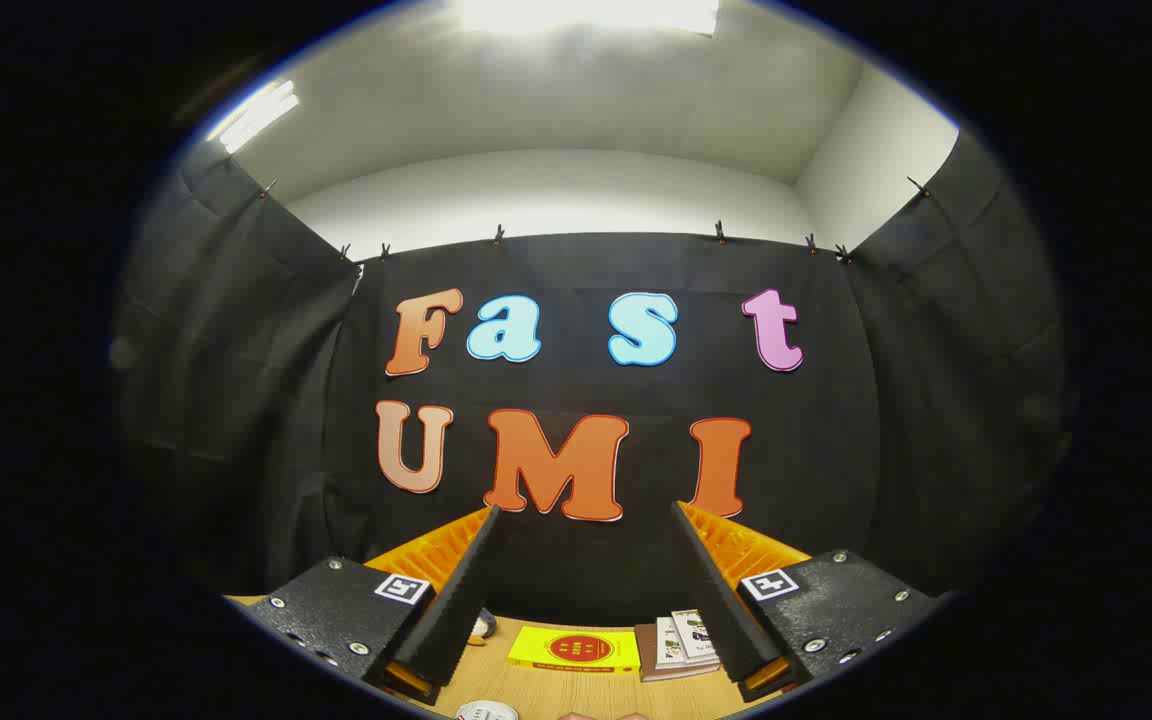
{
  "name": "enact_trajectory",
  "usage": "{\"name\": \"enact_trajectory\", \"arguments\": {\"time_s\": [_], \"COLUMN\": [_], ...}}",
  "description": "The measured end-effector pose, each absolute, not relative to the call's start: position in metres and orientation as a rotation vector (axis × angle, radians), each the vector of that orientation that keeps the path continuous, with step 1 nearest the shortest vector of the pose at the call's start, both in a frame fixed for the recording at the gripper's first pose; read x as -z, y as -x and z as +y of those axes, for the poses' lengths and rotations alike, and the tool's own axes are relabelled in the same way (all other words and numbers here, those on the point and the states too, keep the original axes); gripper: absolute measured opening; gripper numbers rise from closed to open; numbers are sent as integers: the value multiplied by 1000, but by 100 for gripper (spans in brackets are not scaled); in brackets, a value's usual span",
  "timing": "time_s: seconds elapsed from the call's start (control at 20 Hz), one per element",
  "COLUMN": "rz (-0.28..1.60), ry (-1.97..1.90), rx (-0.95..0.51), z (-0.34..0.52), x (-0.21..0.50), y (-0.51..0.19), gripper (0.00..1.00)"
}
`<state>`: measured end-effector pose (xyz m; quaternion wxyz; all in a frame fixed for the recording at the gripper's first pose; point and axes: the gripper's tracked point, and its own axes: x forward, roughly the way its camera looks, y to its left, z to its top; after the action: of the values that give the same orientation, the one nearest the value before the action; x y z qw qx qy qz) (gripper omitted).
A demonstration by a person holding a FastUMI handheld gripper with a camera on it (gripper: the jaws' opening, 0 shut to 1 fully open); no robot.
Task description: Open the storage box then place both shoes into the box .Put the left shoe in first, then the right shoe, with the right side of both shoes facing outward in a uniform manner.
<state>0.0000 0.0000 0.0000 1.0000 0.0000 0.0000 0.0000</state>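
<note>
Between our fingers (586, 520): nothing, gripper (586, 515) gaping | beyond, yellow book (576, 650) lying on table (576, 690) | we are expecting soft, light shoes; heel collar grips best.

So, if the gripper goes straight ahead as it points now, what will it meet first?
Probably the black cloth wall. The gripper has its jaws open with nothing between them, and the yellow book lies lower on the table. Depth is unclear.

Looked like a recording booth: black cloth (236, 400) clipped up as walls, wooden desk (556, 695), ceiling lights (586, 12).
</note>
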Motion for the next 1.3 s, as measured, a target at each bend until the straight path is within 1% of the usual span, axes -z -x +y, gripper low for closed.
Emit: {"name": "enact_trajectory", "arguments": {"time_s": [0.95,1.3], "rz": [10,41], "ry": [-7,-35], "rx": [-1,-15], "z": [0,5], "x": [2,11], "y": [2,2], "gripper": [97,97]}}
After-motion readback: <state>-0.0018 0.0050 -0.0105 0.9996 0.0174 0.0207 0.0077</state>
